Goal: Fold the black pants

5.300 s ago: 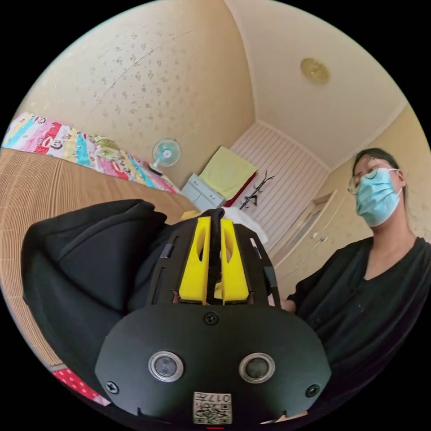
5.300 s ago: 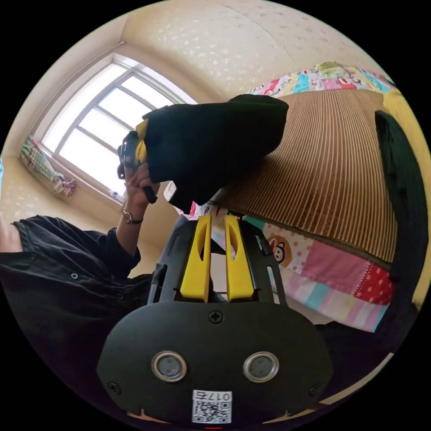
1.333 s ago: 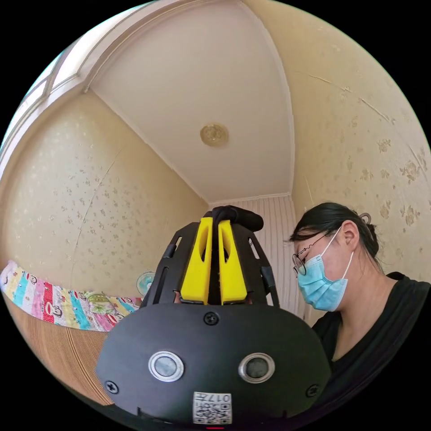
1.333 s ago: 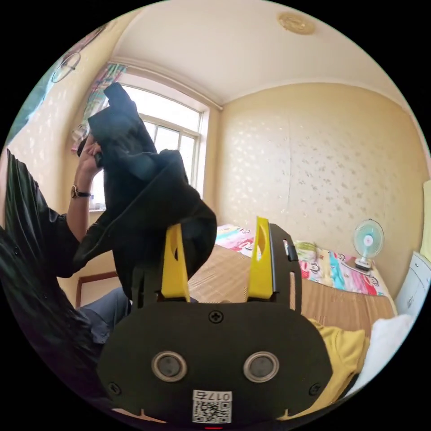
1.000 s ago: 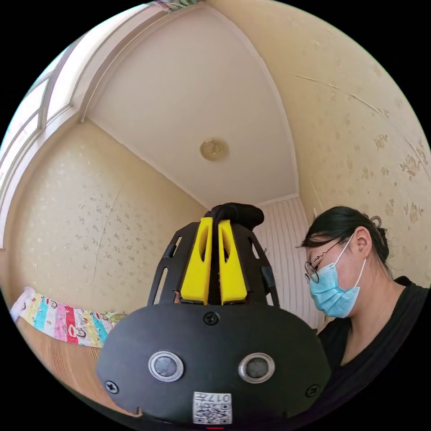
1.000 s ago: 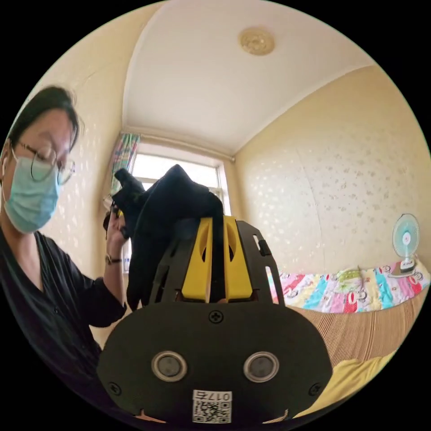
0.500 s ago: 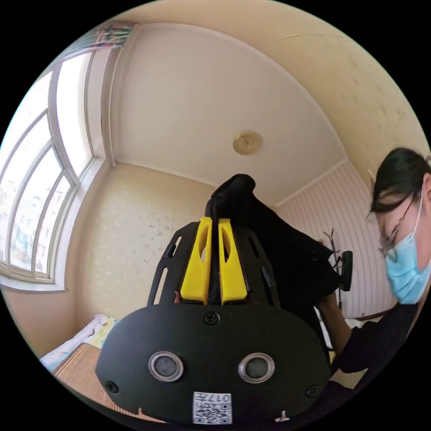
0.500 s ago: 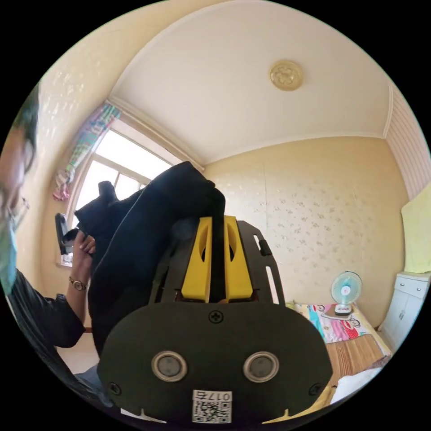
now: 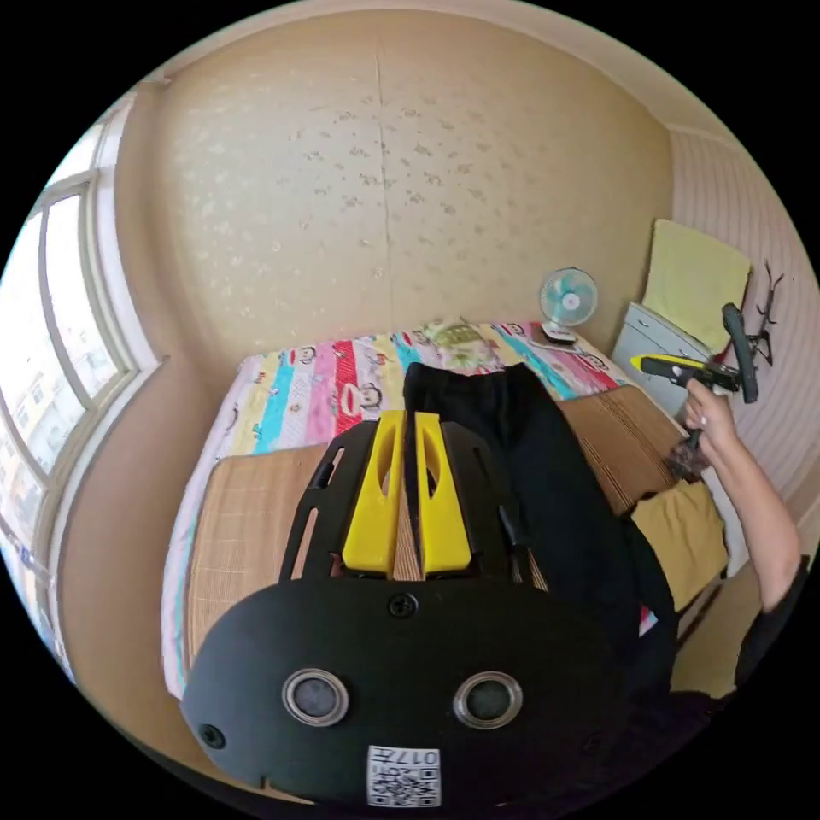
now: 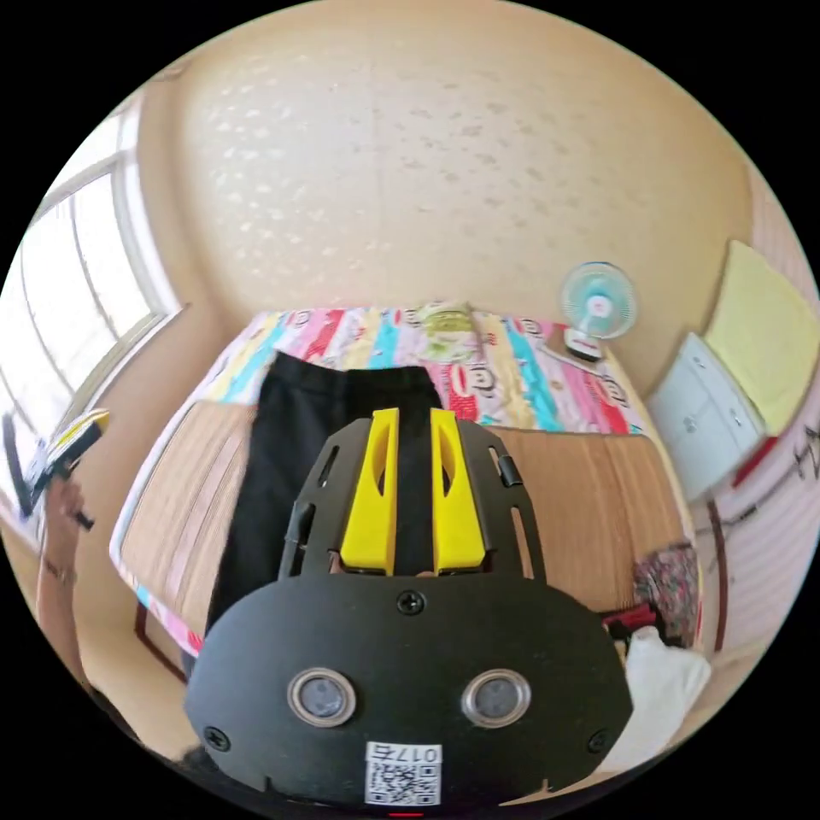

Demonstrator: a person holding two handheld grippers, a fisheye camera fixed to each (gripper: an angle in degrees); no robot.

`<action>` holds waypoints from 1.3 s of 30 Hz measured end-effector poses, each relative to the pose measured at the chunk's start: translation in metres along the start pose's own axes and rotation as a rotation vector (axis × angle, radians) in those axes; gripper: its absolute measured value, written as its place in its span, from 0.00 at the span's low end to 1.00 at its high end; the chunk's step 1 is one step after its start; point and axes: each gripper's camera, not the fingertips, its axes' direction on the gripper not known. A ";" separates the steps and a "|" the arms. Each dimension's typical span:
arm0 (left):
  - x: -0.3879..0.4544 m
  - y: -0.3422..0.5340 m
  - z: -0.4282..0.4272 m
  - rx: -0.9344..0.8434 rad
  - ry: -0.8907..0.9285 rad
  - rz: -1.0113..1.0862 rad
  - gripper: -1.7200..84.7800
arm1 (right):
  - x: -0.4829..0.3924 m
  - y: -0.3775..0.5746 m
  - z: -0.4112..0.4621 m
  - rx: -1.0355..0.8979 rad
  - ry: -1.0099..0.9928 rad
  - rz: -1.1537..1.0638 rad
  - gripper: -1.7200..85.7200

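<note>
Where the two views look down from above, a bed (image 9: 256,478) covered by a woven straw-coloured mat (image 10: 581,495) takes up most of the room, with a bright patchwork sheet (image 9: 307,384) showing along its far end against a pale yellow wall (image 9: 384,188). The black pants (image 9: 530,461) lie stretched lengthwise on the mat, waistband toward the patchwork end and legs running back toward the near edge of the bed; in the right gripper view the same pants (image 10: 290,444) lie flat on the left half of the mat. A window (image 9: 51,307) lets in daylight on the left. A small fan (image 9: 567,301) stands at the far right corner of the bed beside a pale cabinet (image 9: 658,337). A yellow cloth (image 9: 683,530) lies at the bed's right edge. The left gripper (image 9: 408,500) hangs above the bed, its yellow jaws drawn close with only a thin gap and nothing between them. The right gripper (image 10: 410,500) also hangs above the pants, its jaws a little apart and empty. In the left gripper view the right gripper (image 9: 683,369) appears off to the right, held in the person's hand (image 9: 707,418).
</note>
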 end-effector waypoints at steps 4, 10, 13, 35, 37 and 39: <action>-0.077 0.154 0.128 -0.267 0.408 -0.208 0.09 | 0.000 0.133 0.122 -0.186 -0.211 -0.210 0.10; -0.139 0.326 0.145 -0.274 0.494 -0.380 0.11 | -0.019 0.327 0.218 -0.443 -0.646 -0.218 0.12; -0.184 0.381 0.121 -0.203 0.570 -0.523 0.14 | -0.037 0.395 0.234 -0.496 -0.824 -0.185 0.14; -0.243 0.477 0.014 -0.638 0.681 -0.468 0.08 | 0.032 0.490 0.177 -0.559 -1.061 -0.024 0.07; -0.256 0.471 -0.017 -0.482 0.883 -0.466 0.07 | 0.067 0.471 0.153 -0.463 -1.270 0.083 0.06; -0.271 0.468 -0.044 -0.343 1.020 -0.502 0.07 | 0.091 0.457 0.132 -0.391 -1.377 0.129 0.06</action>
